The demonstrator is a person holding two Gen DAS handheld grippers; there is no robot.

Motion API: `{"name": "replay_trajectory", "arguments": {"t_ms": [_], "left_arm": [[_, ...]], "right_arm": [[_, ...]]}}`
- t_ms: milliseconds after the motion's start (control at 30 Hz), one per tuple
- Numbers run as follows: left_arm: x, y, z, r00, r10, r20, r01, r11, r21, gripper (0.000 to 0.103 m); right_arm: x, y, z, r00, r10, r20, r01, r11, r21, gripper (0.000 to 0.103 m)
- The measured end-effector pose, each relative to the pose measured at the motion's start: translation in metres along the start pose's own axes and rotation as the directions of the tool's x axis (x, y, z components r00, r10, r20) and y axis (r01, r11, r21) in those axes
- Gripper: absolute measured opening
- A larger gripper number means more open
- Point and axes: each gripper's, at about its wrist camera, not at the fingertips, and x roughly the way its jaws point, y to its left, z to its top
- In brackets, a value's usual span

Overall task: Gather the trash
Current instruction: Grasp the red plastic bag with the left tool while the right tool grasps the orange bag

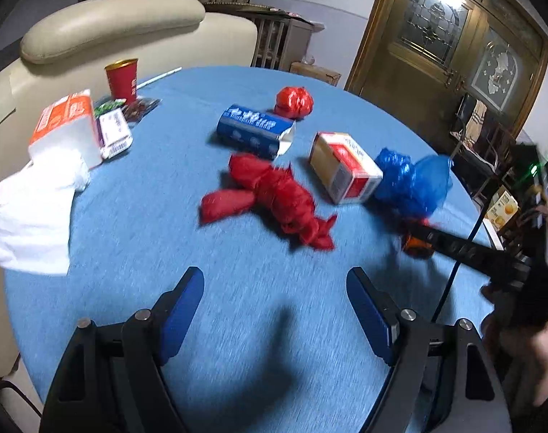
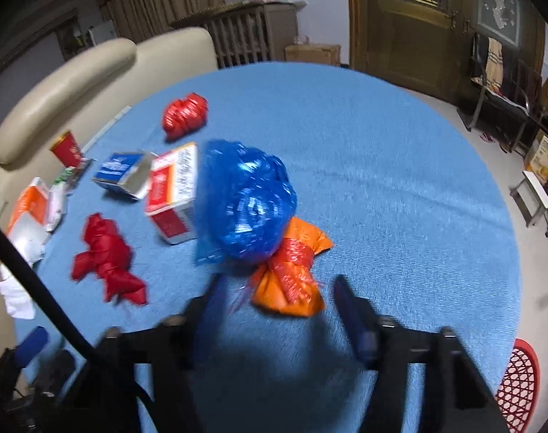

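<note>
1. The left gripper (image 1: pixel 275 303) hangs above the blue counter (image 1: pixel 238 324) with its fingers spread wide apart and nothing between them
2. Straight ahead of it lies a red rag (image 1: pixel 274 198), twisted into a bundle, flat on the counter and well short of the fingertips
3. Beyond the rag sits a blue box (image 1: pixel 256 131) on its side with one end open; a red ball (image 1: pixel 294 102) of crumpled plastic lies just behind it
4. Ahead and to the right of the left gripper a red-and-white box (image 1: pixel 342 167) touches a blue bag (image 1: pixel 411 180)
5. Far to its left stand an orange carton (image 1: pixel 65 126), white tissue (image 1: pixel 32 216) and a red cup (image 1: pixel 122 79)
6. The right gripper (image 2: pixel 277 292) is also spread open, holding nothing; its view is motion-blurred
7. An orange bag (image 2: pixel 292 281) with a red band around its middle lies between and just ahead of the right fingertips; whether they touch it cannot be told
8. The blue bag rests directly beyond the orange bag, overlapping its far end
9. A red basket (image 2: pixel 519 386) shows low to the right of the right gripper, off the counter's edge
</note>
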Motion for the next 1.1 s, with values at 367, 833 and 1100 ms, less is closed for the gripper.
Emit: {"name": "replay_trajectory", "arguments": {"t_ms": [367,833,1100], "left_arm": [[0.051,-0.016,0.045,0.998,0.056,-0.013,-0.057,0.997,-0.050,0.082],[0.085,-0.012,0.046,0.993,0.083,-0.084,-0.085,0.996,-0.022,0.037],[0.033,-0.009,0.017,0.999,0.033,-0.036,-0.033,0.999,0.023,0.036]], "right_arm": [[0.009,-0.010,0.000,1.000,0.021,0.016,-0.021,1.000,0.002,0.030],[-0.023,-0.046,-0.044,0.998,0.060,0.013,-0.061,0.997,0.047,0.030],[-0.030,-0.042,-0.053,0.997,0.079,0.014,-0.079,0.996,0.036,0.030]]}}
